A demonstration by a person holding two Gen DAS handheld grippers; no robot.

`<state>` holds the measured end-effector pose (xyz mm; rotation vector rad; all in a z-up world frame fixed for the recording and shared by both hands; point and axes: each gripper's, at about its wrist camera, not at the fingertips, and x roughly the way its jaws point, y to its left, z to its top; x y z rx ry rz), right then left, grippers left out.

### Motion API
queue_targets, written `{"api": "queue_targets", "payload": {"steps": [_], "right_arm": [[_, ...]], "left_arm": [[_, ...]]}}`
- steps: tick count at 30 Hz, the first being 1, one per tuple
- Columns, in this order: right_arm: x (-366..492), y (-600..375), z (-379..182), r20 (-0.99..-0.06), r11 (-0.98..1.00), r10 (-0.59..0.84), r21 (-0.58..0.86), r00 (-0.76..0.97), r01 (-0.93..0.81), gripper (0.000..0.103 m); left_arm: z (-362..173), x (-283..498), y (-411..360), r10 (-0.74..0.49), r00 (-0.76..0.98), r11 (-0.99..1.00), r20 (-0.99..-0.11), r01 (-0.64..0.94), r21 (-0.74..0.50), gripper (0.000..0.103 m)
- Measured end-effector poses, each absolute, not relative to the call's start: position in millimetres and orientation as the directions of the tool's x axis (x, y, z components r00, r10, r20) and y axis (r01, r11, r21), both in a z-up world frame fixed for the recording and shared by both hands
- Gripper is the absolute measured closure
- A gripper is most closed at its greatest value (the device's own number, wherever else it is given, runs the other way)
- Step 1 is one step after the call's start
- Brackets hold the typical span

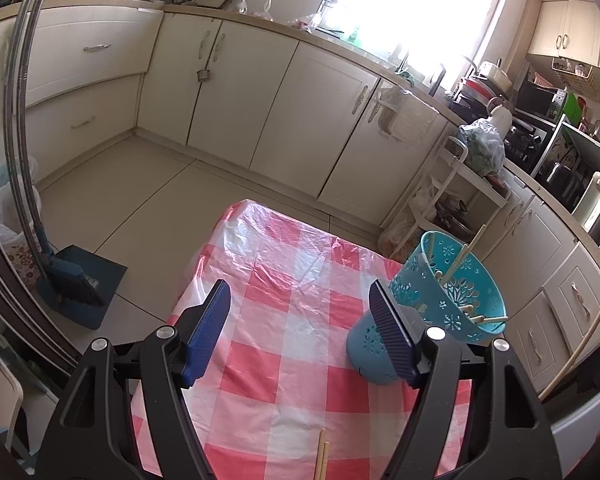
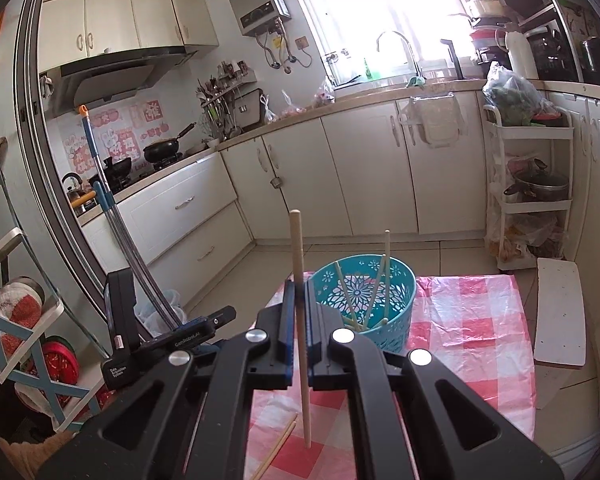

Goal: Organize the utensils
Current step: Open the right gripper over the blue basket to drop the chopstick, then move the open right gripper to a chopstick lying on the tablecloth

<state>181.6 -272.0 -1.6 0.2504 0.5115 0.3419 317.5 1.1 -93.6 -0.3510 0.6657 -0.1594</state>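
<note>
A teal perforated basket (image 1: 448,292) stands on the red-and-white checked table cloth (image 1: 284,320) and holds several pale chopsticks (image 1: 458,260). My left gripper (image 1: 300,320) is open, with nothing between its blue pads; the basket sits just outside its right finger (image 1: 392,336). My right gripper (image 2: 299,304) is shut on one chopstick (image 2: 300,256), which stands nearly upright, its lower tip hanging over the cloth. The basket (image 2: 364,292) lies just beyond this gripper, slightly to the right. Two more chopsticks (image 2: 280,448) lie on the cloth below; their ends (image 1: 322,456) also show in the left wrist view.
A broom and dustpan (image 1: 72,280) rest on the floor left of the table. A white storage trolley (image 2: 528,200) and a white board (image 2: 560,312) stand to the table's right. Cream cabinets (image 1: 260,92) line the far walls. The left unit's black housing (image 2: 120,320) is close at left.
</note>
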Motion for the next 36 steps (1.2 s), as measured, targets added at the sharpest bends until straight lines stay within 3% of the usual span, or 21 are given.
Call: {"api": "queue_targets", "payload": {"steps": [7, 14, 20, 21, 24, 32, 36], "right_arm": [[184, -274, -33, -0.490, 0.911, 0.375, 0.353, 0.786, -0.215, 0.099], [188, -276, -23, -0.491, 0.917, 0.364, 0.338, 0.792, -0.212, 0.099], [194, -289, -80, -0.671, 0.913, 0.360, 0.395, 0.649, -0.097, 0.099], [191, -296, -96, -0.691, 0.900, 0.367, 0.433, 0.623, -0.050, 0.095], [175, -311, -137, -0.732, 0.869, 0.373, 0.491, 0.571, 0.061, 0.071], [202, -293, -165, -0.780, 0.917, 0.306, 0.395, 0.546, 0.050, 0.069], [236, -266, -175, -0.816, 0.949, 0.289, 0.312, 0.501, -0.039, 0.060]], "left_arm": [[-95, 318, 2, -0.257, 0.775, 0.928, -0.577, 0.033, -0.370, 0.034], [-96, 318, 1, -0.257, 0.773, 0.929, -0.580, 0.032, -0.369, 0.034], [-97, 318, 3, -0.254, 0.771, 0.927, -0.583, 0.023, -0.374, 0.034], [-97, 318, 4, -0.255, 0.772, 0.926, -0.582, 0.022, -0.377, 0.034], [-97, 318, 5, -0.255, 0.770, 0.926, -0.585, 0.019, -0.378, 0.034], [-103, 319, -4, -0.256, 0.756, 0.933, -0.603, 0.031, -0.358, 0.034], [-105, 321, -3, -0.252, 0.751, 0.935, -0.610, 0.027, -0.353, 0.034]]}}
